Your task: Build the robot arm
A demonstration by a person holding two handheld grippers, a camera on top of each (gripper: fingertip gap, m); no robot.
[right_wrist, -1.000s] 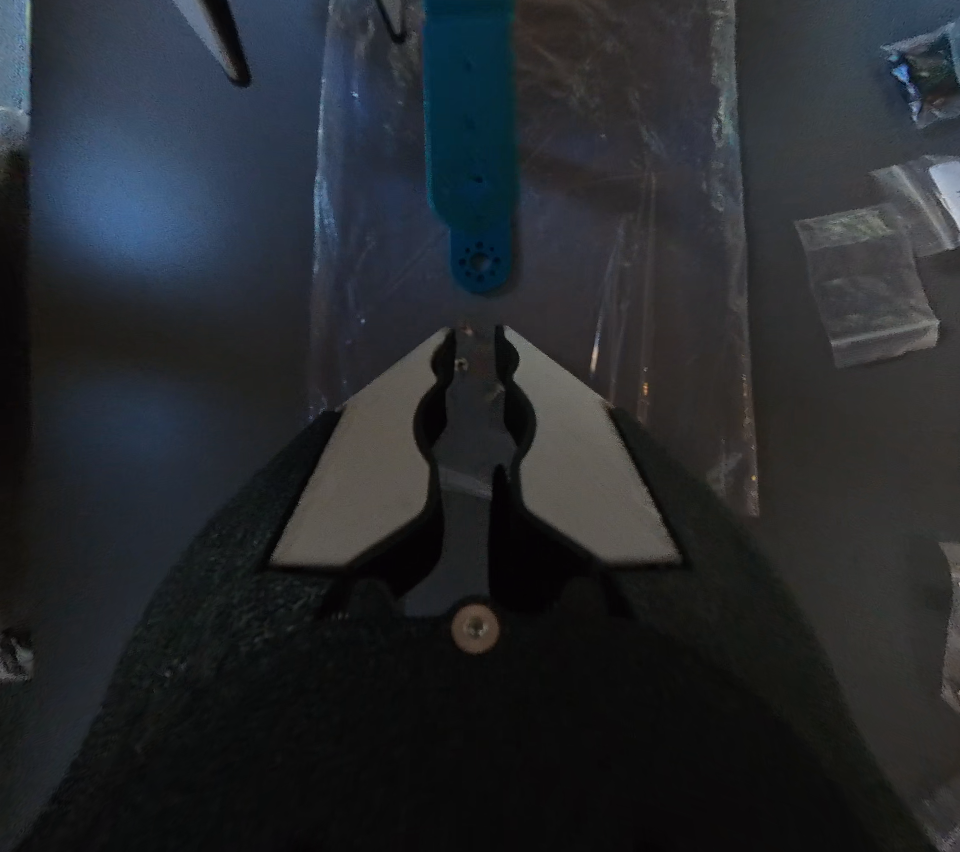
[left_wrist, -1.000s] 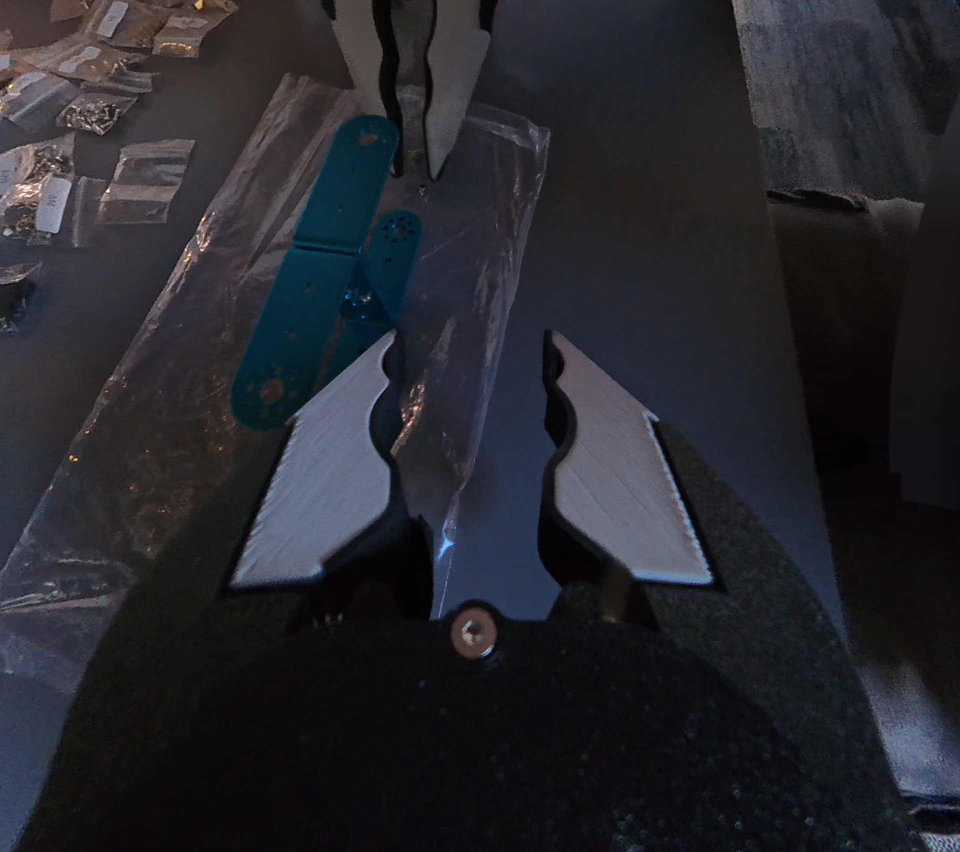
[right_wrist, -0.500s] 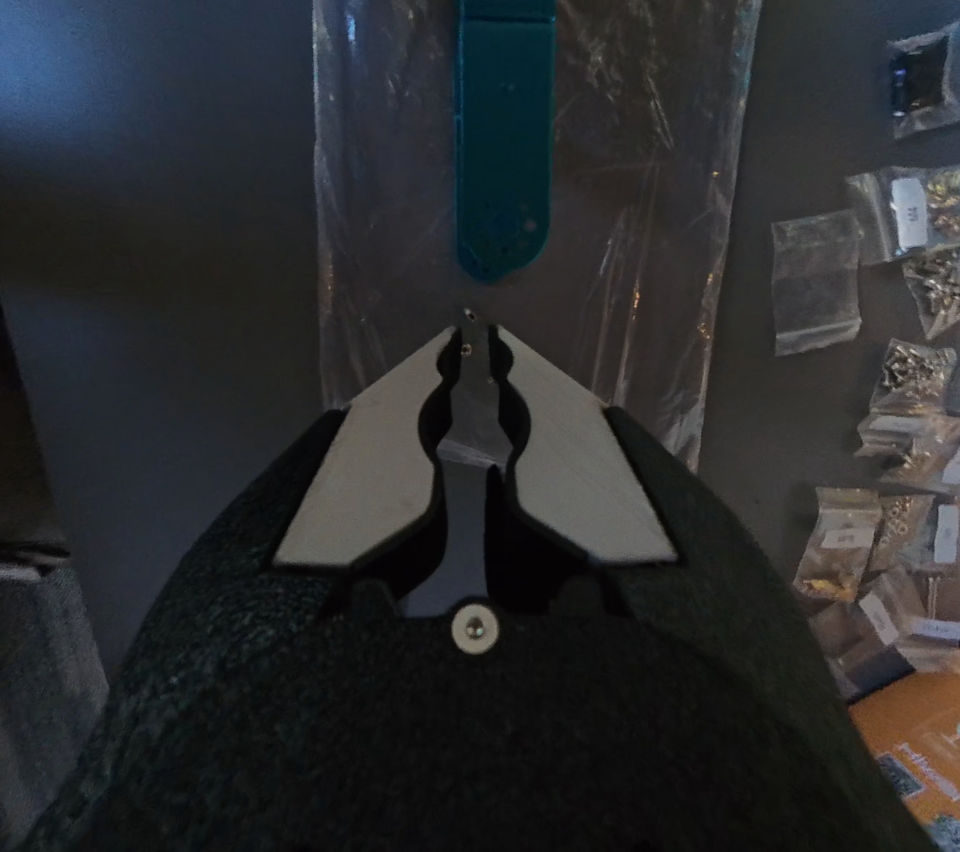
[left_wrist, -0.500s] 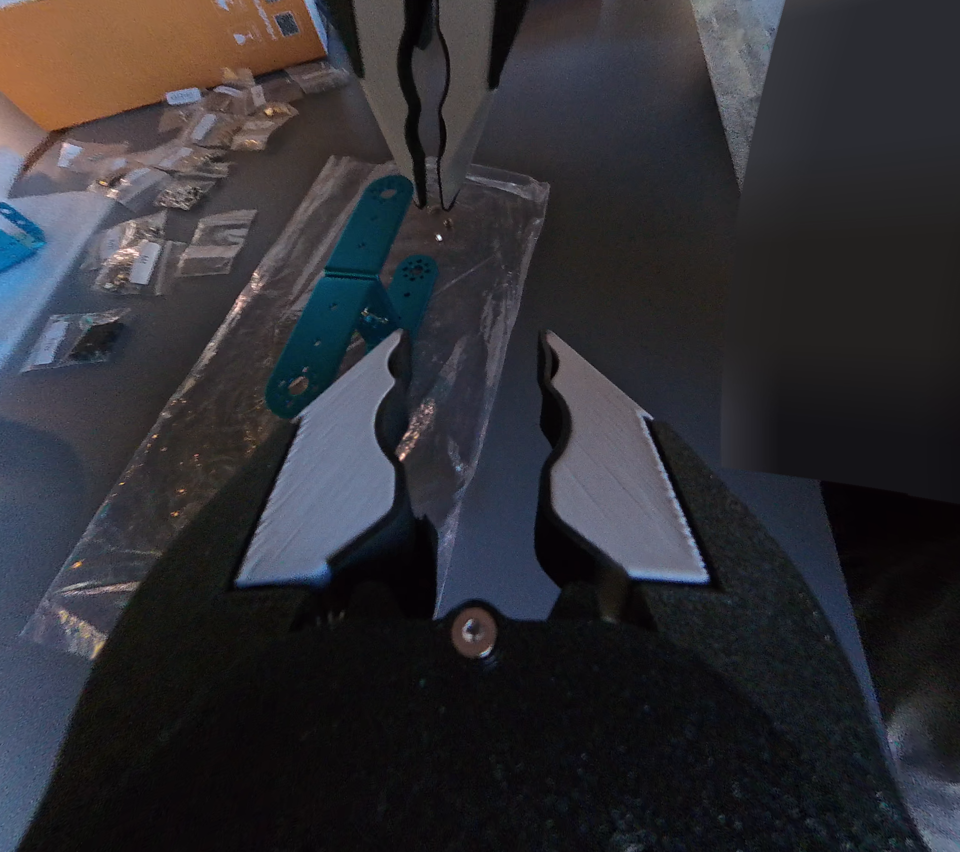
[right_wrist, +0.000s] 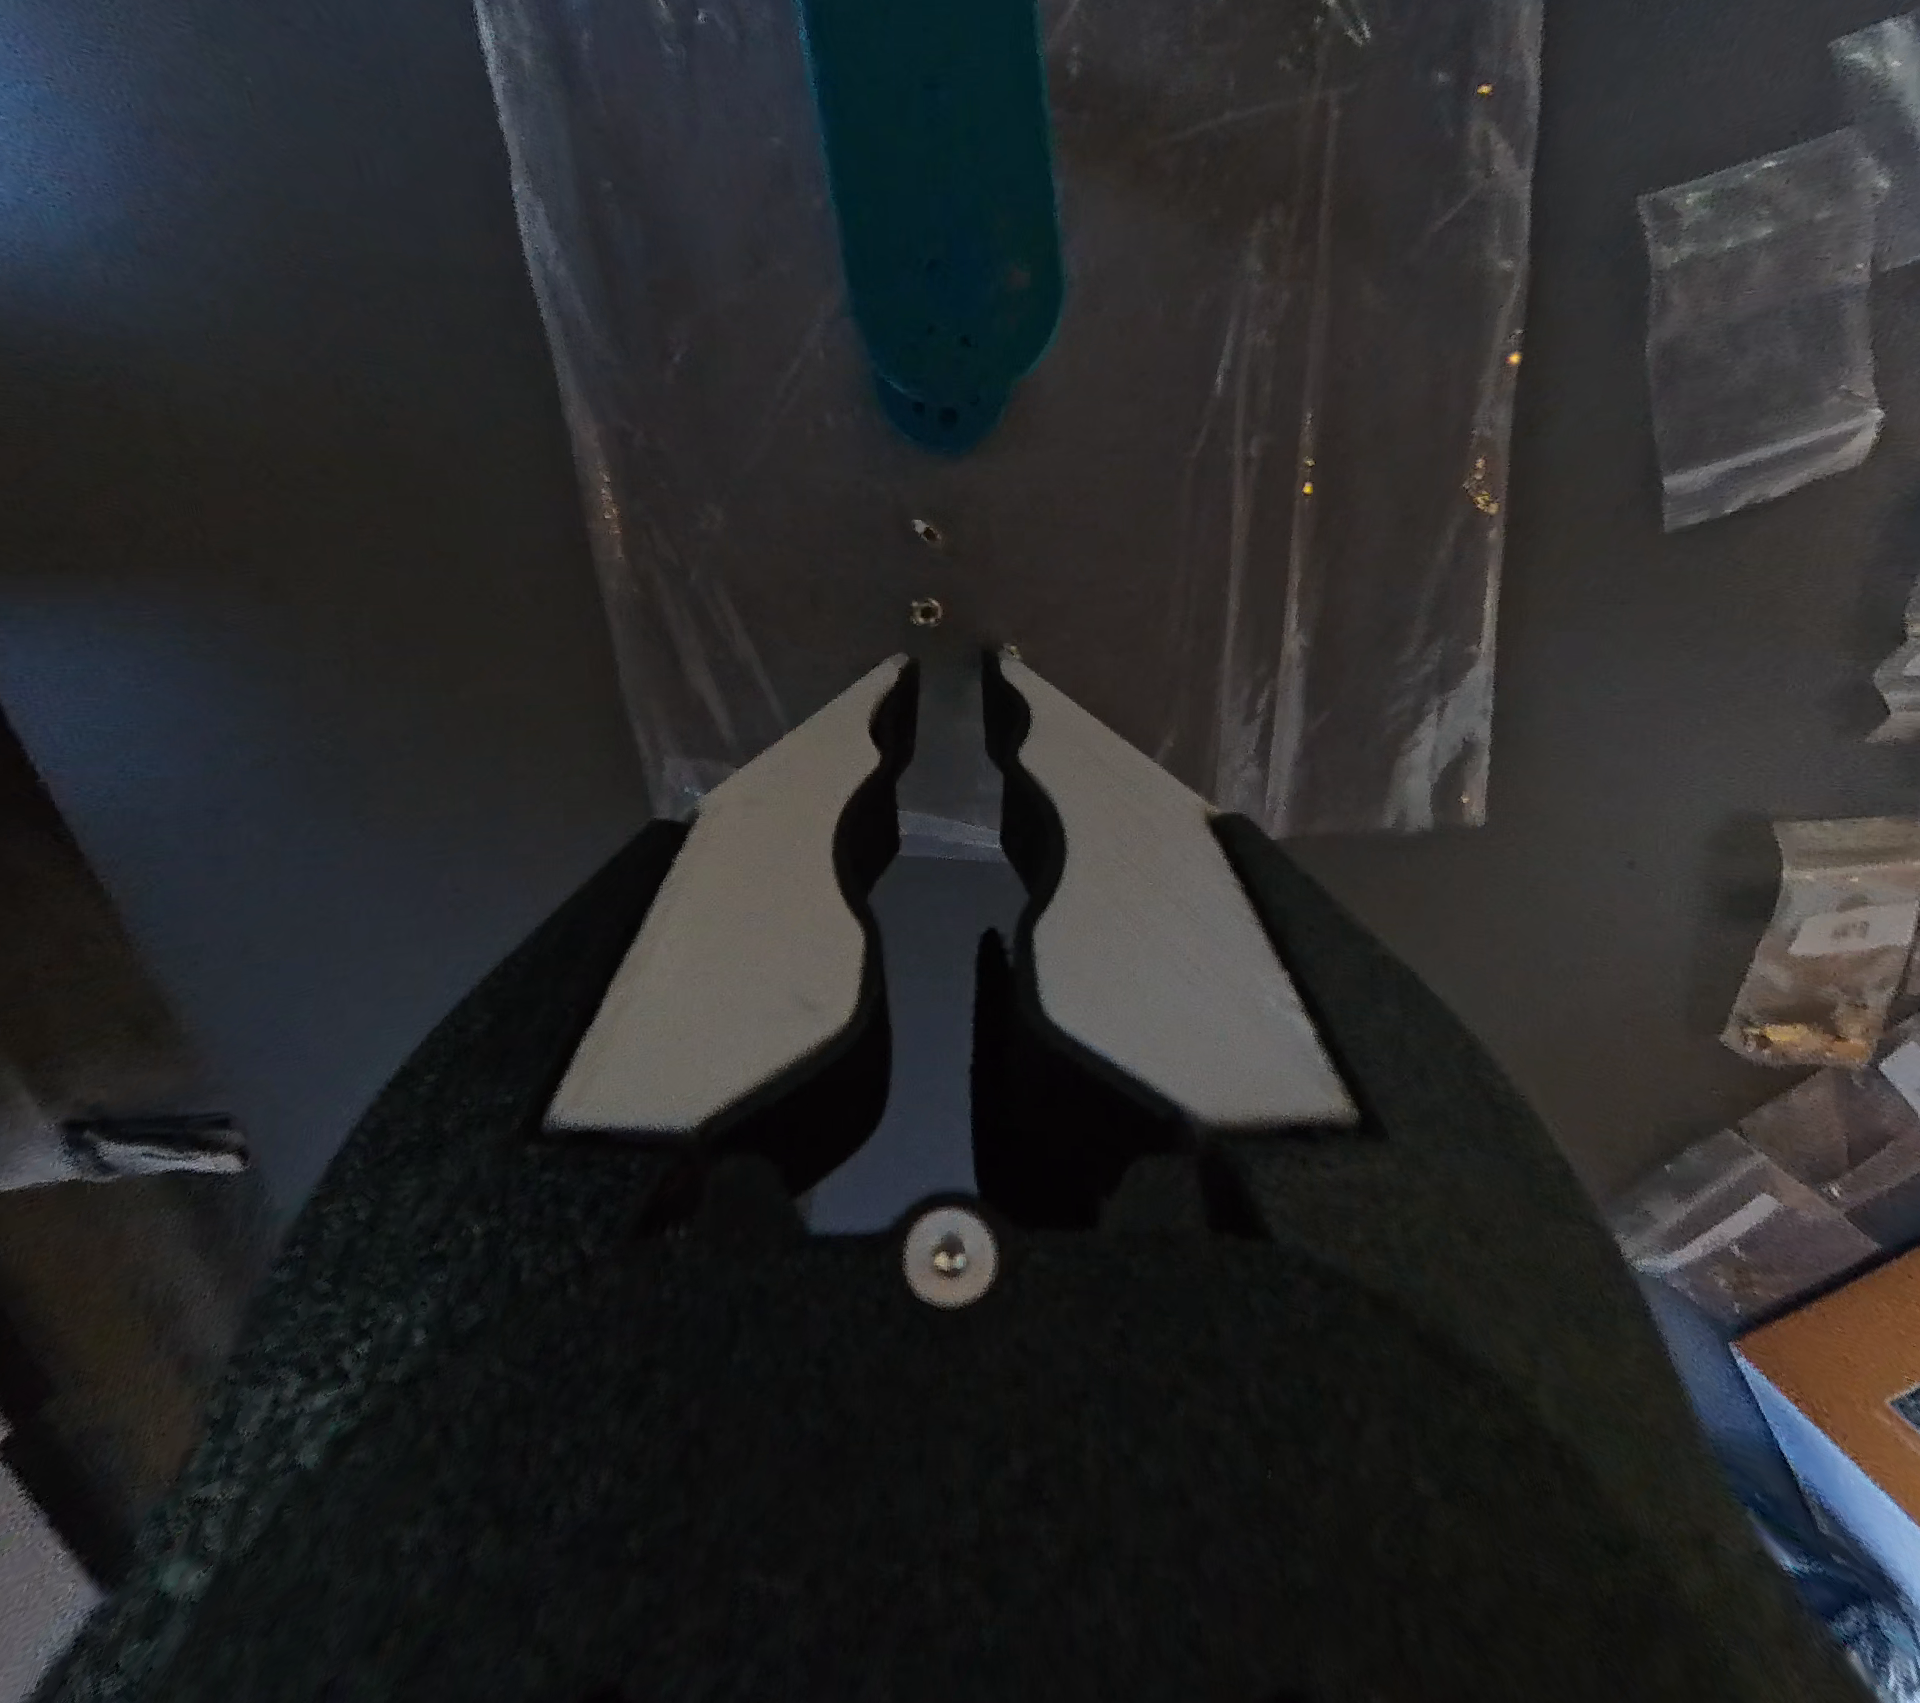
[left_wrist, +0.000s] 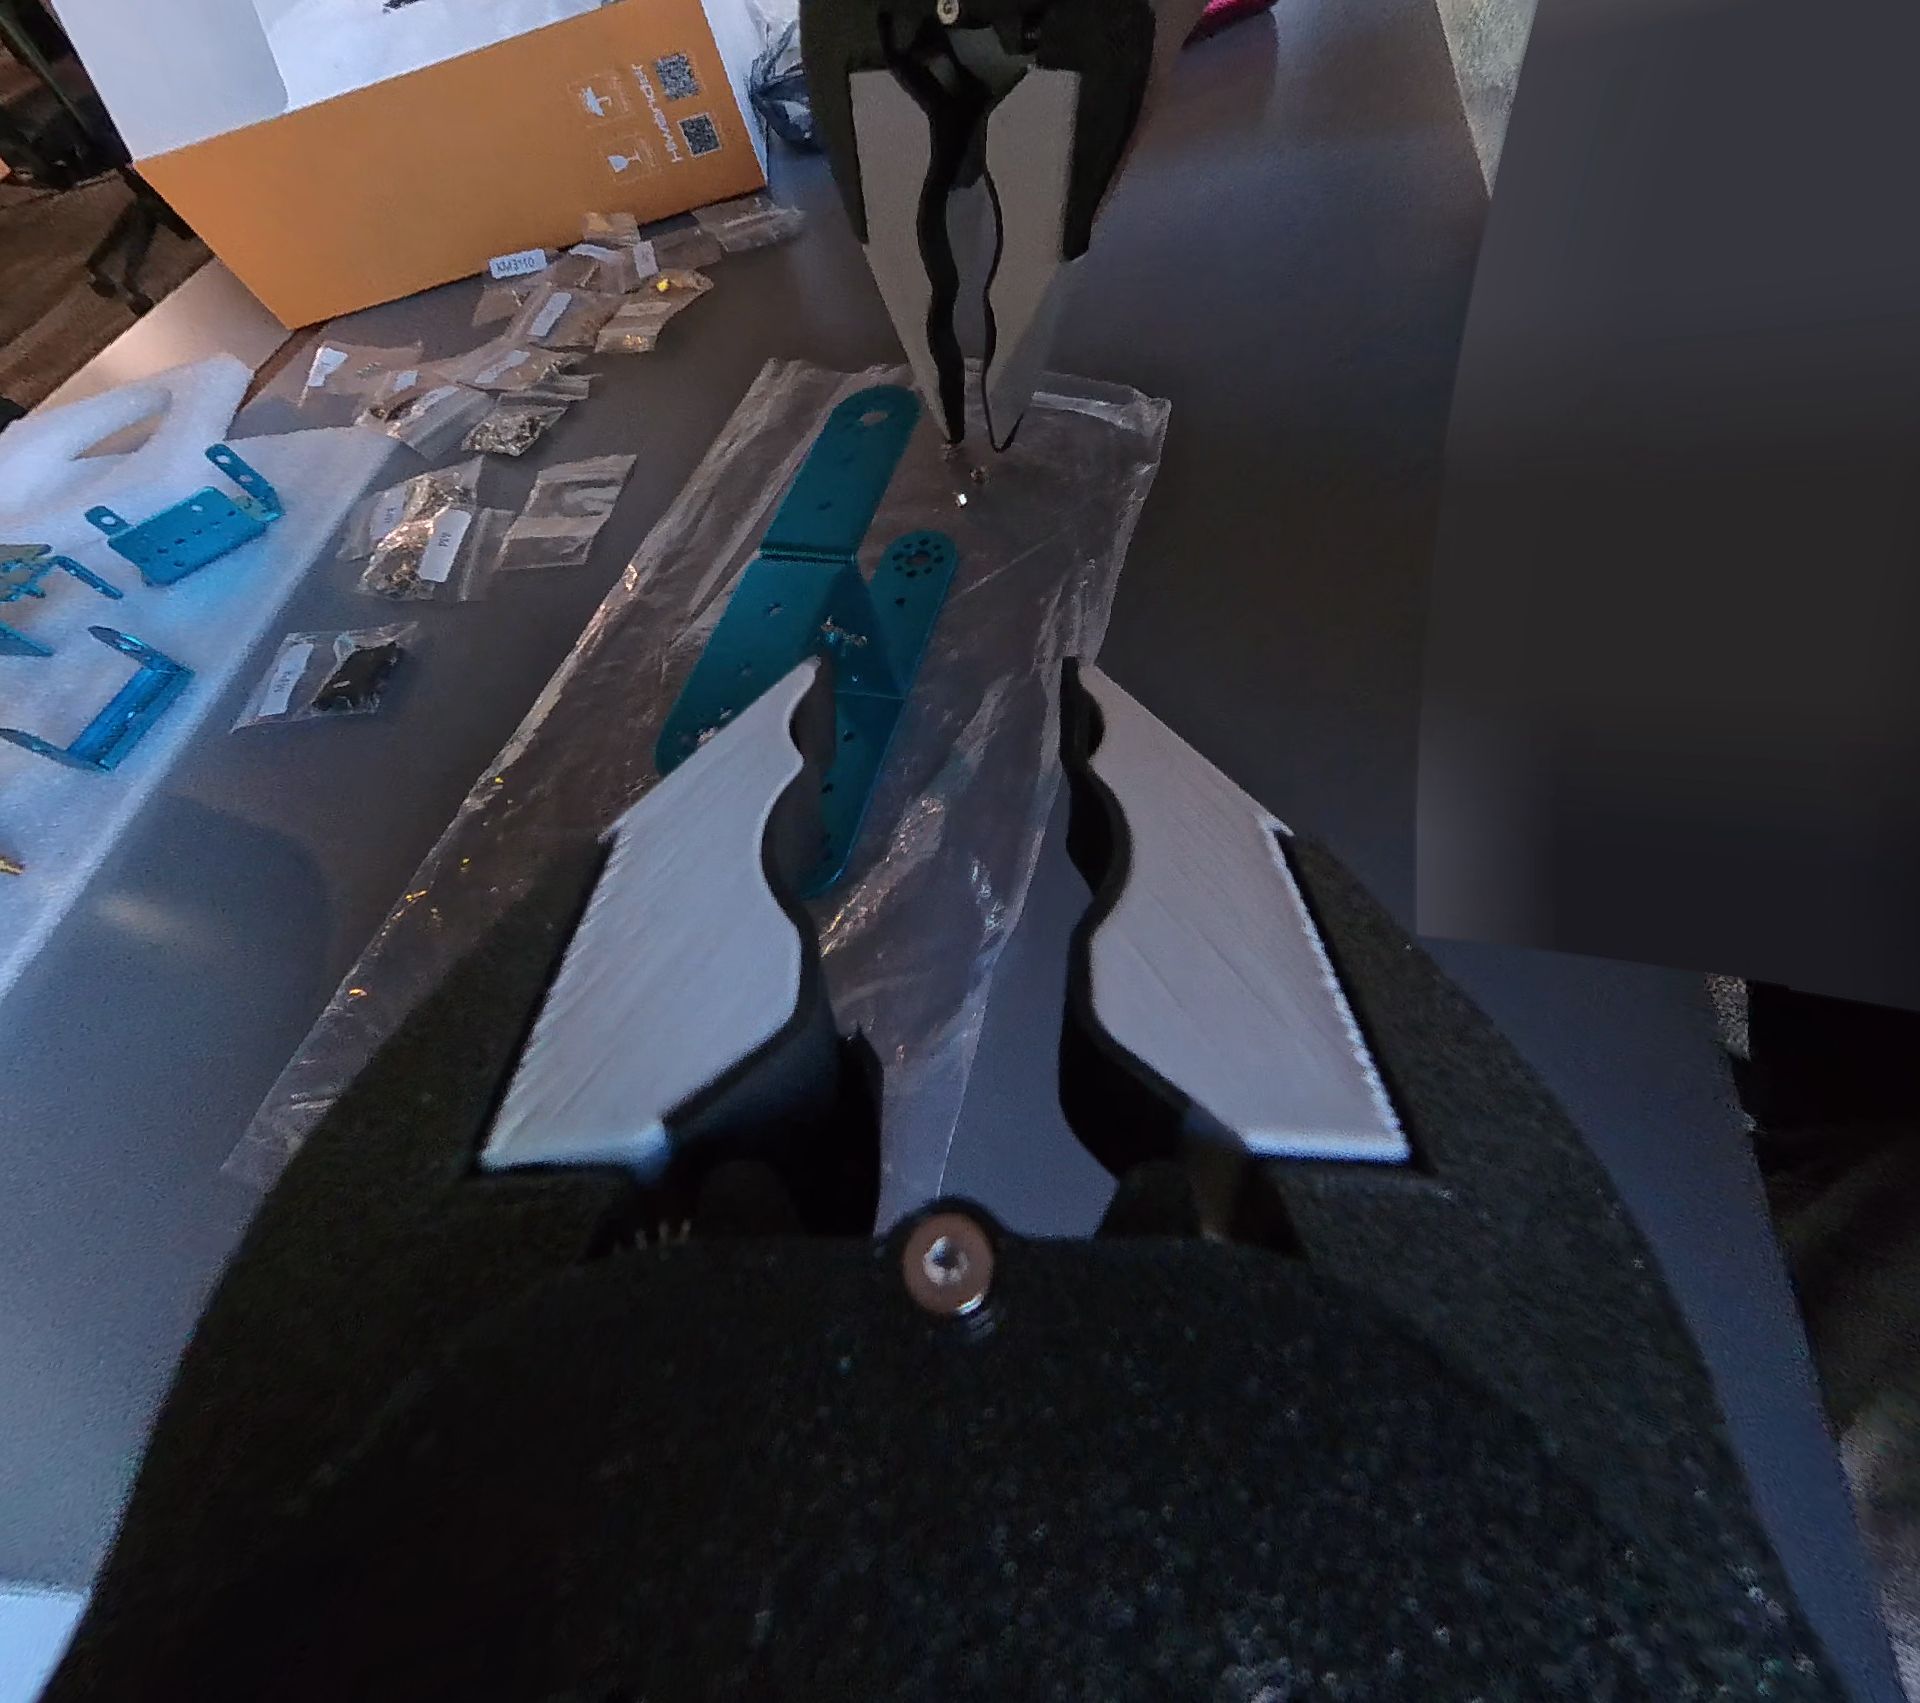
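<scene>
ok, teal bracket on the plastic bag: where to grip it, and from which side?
Judging from both views, grip the teal bracket at the flat rounded end nearest the right gripper, coming from above across its narrow width. The strip lies flat on the plastic bag, and its long straight edges give parallel faces.

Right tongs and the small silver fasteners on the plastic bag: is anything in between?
Nothing visible. The right tongs, slightly open, have their tips just short of the small silver fasteners, which lie loose on the clear plastic bag. The teal bracket lies beyond them, not between.
</scene>
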